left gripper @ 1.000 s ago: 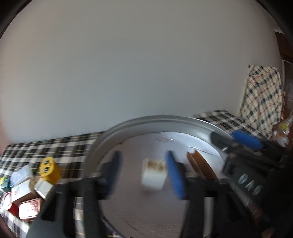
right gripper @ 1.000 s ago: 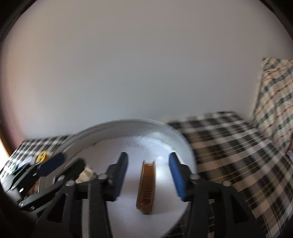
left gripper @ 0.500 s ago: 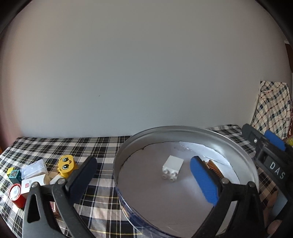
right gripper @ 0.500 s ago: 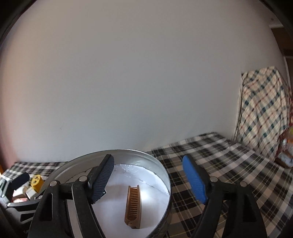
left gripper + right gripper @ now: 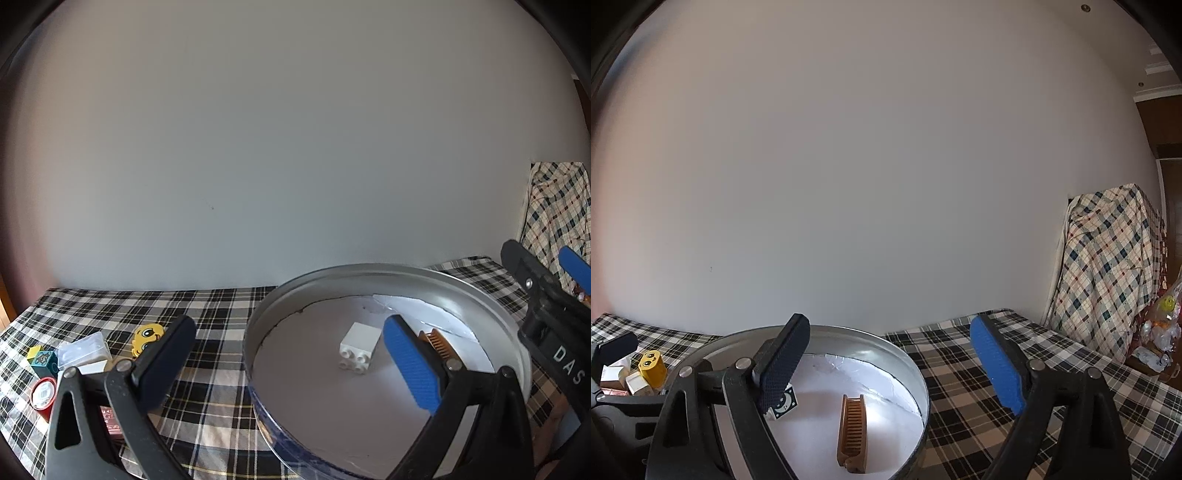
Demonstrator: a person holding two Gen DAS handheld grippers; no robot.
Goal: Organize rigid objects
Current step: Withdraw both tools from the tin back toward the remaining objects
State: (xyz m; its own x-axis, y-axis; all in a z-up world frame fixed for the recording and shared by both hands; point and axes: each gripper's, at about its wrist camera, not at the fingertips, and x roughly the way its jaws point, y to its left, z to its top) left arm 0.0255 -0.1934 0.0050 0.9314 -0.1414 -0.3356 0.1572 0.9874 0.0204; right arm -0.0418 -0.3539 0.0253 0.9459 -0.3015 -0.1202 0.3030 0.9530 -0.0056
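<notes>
A round metal tin (image 5: 369,267) with a white lining stands on the plaid cloth. In it lie a white toy brick (image 5: 360,347) and a brown comb (image 5: 441,343), both loose. My left gripper (image 5: 288,365) is open wide at the tin's near left rim, with nothing between its pads. The right wrist view shows the tin (image 5: 849,332), the comb (image 5: 851,428) and the brick (image 5: 783,400), whose side bears a moon picture. My right gripper (image 5: 890,363) hovers over the tin's near edge. Its jaws are opening and its pads touch nothing.
A cluster of small things lies left of the tin: a yellow face brick (image 5: 147,338), a clear plastic box (image 5: 83,349), a teal cube (image 5: 44,360), a red-rimmed lid (image 5: 43,393). A plaid-draped object (image 5: 1108,266) and a plastic bag (image 5: 1160,328) stand at the right.
Both grippers have opened wide and drawn back a little from the tin. The brick and the comb that lay between their fingers now rest free on the lining.
</notes>
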